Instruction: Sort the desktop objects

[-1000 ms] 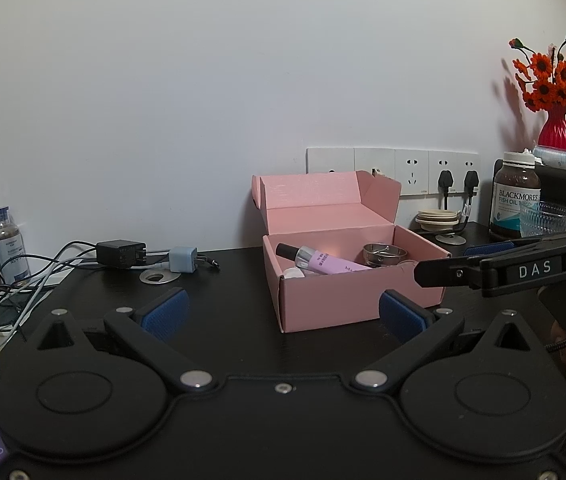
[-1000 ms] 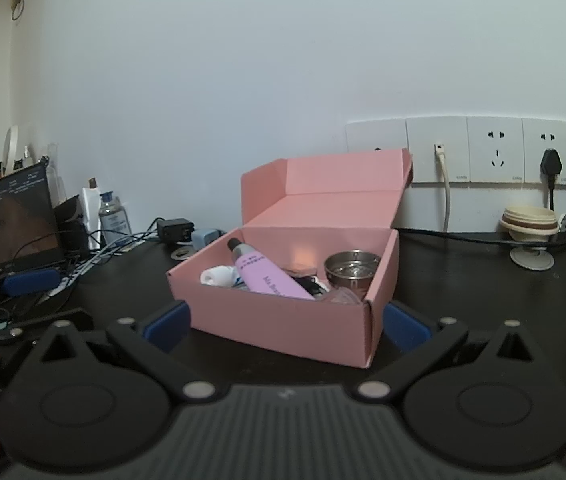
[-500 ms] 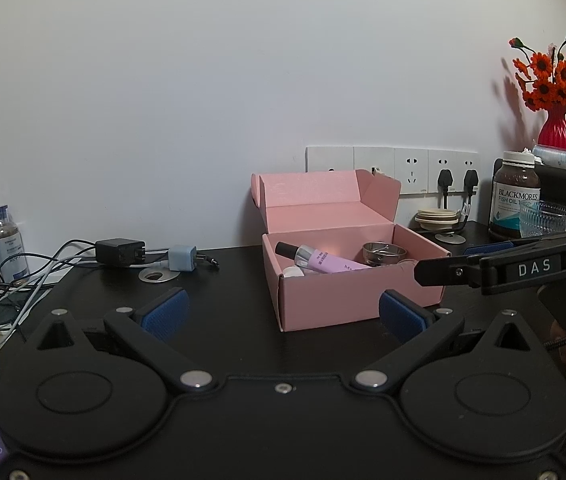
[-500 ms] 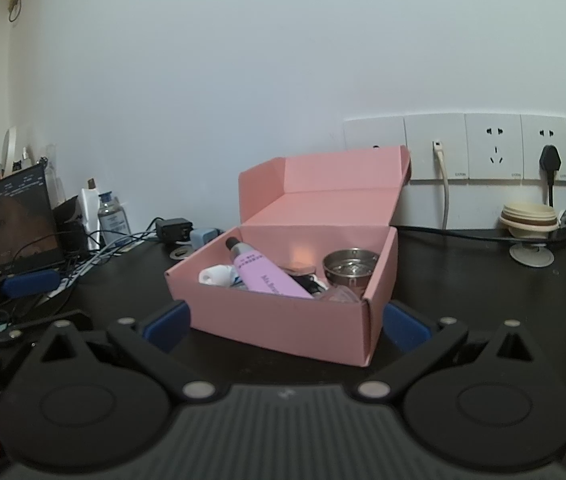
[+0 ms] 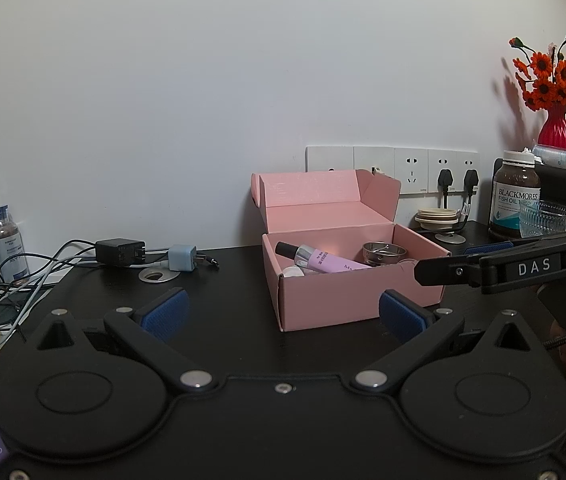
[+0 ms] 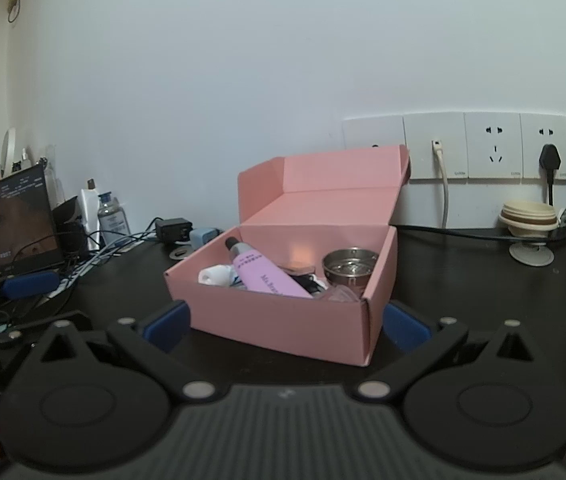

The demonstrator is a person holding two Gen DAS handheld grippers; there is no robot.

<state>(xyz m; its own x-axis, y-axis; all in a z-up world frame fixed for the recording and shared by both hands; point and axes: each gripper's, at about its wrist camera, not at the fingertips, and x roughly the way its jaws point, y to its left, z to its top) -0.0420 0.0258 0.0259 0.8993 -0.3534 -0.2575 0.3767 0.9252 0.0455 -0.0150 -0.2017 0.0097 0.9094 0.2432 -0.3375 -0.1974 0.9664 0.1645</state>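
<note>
Black worktop (image 5: 223, 280) at 12 o'clock carries the pink box (image 6: 283, 320), seemingly filled; chargers (image 5: 155, 256) remain unsorted; both grippers' fingers (image 5: 165, 314) (image 6: 165, 326) are spread, empty.

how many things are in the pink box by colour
lilac: 1, the tube
white: 1, a small item
silver: 1, the metal bowl
clear: 1, a plastic piece
total: 4 that can be told in the box; a dark bit beside the tube is unclear

front: pink box (image 6: 283, 320) blocks | left: cables (image 5: 23, 276) | desk (image 5: 223, 280) between: bare
</note>
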